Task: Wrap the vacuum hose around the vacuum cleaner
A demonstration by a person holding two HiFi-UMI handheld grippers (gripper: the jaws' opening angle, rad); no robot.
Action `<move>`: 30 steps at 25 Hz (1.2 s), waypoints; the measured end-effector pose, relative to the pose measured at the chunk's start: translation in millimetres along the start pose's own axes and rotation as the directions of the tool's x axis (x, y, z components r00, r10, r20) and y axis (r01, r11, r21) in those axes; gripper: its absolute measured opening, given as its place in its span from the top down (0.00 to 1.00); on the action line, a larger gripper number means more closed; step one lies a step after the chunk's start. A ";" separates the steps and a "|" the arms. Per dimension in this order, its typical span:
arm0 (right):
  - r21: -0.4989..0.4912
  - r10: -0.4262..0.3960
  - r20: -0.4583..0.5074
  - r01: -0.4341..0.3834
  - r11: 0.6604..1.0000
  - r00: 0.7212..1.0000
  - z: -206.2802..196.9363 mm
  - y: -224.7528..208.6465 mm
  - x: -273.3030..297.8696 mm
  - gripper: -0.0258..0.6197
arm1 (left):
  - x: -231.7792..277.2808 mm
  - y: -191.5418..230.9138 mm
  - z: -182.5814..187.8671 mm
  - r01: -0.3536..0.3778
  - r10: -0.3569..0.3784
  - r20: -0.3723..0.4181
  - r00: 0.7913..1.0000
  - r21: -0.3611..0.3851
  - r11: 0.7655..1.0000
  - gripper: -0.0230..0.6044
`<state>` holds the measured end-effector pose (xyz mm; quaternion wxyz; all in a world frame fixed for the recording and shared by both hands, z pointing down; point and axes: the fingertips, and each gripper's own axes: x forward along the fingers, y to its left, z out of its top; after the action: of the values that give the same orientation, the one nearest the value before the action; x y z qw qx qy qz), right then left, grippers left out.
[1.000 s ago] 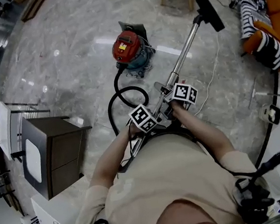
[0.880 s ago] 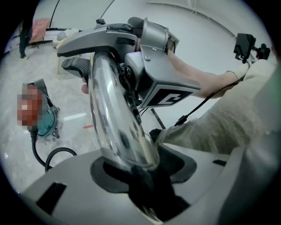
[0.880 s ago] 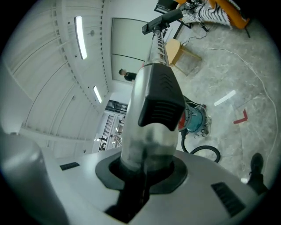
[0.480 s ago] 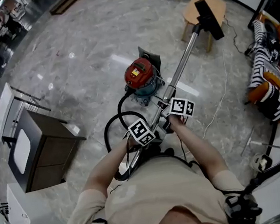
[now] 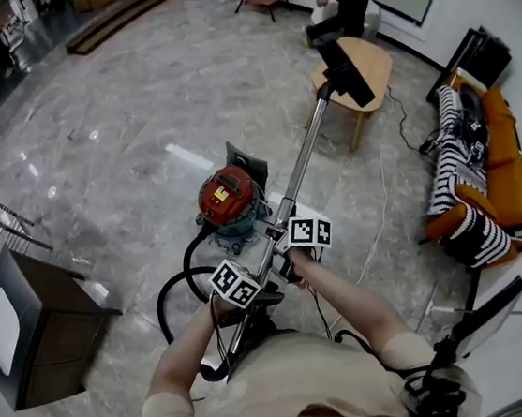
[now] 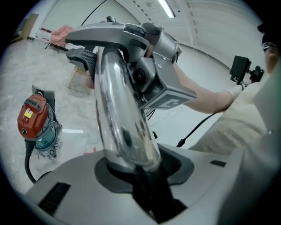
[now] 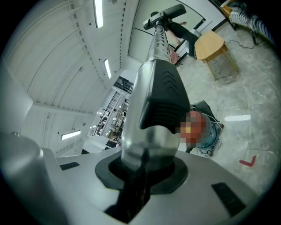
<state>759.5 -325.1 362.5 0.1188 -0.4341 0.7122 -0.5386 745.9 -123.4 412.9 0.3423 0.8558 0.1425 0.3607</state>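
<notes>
**Wand in hand, hose not yet wound**

We see the red vacuum cleaner [image 5: 229, 200] on the marble floor just ahead of us. Its metal wand [image 5: 304, 155] slants up and away, floor head [image 5: 342, 72] in the air. The black hose [image 5: 168, 285] lies in a loose loop on the floor beside the canister, so we judge the wrapping has not begun.

Our left gripper [image 6: 140, 167] has just been closing and now pinches the wand's curved chrome end. Our right gripper [image 7: 140, 171] clamps the tube by the black grip.

Next we must carry the wand round the canister, keeping the hose slack and unkinked.
</notes>
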 end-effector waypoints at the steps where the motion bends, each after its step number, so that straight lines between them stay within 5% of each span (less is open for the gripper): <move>1: 0.001 -0.010 -0.009 0.010 1.000 1.000 5.8 -2.6 8.7 0.85 | -4.3 6.9 5.4 0.013 -0.013 0.011 1.000 -0.007 1.000 0.71; 6: -0.035 -0.052 -0.042 0.050 0.998 0.998 32.5 -9.2 42.7 0.85 | -21.4 37.6 31.6 0.065 -0.065 0.075 0.995 -0.002 0.998 0.71; 14: -0.094 -0.078 -0.110 0.067 0.993 0.991 79.3 1.2 78.8 0.85 | -53.6 76.8 79.0 0.005 -0.006 0.117 0.993 0.012 1.000 0.73; 23: -0.022 0.032 -0.249 -0.038 0.999 0.968 95.4 -26.9 105.4 0.85 | -42.1 118.7 96.8 -0.121 0.127 0.059 0.990 -0.099 0.988 0.73; 30: 0.028 0.136 -0.399 -0.136 0.990 0.907 125.0 -76.1 76.8 0.85 | 24.0 136.9 149.0 -0.207 0.226 0.065 0.972 -0.218 0.954 0.73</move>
<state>830.8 -468.8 402.8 0.0080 -0.2645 0.7499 -0.6064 868.8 -282.8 444.4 0.3949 0.8406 -0.0063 0.3706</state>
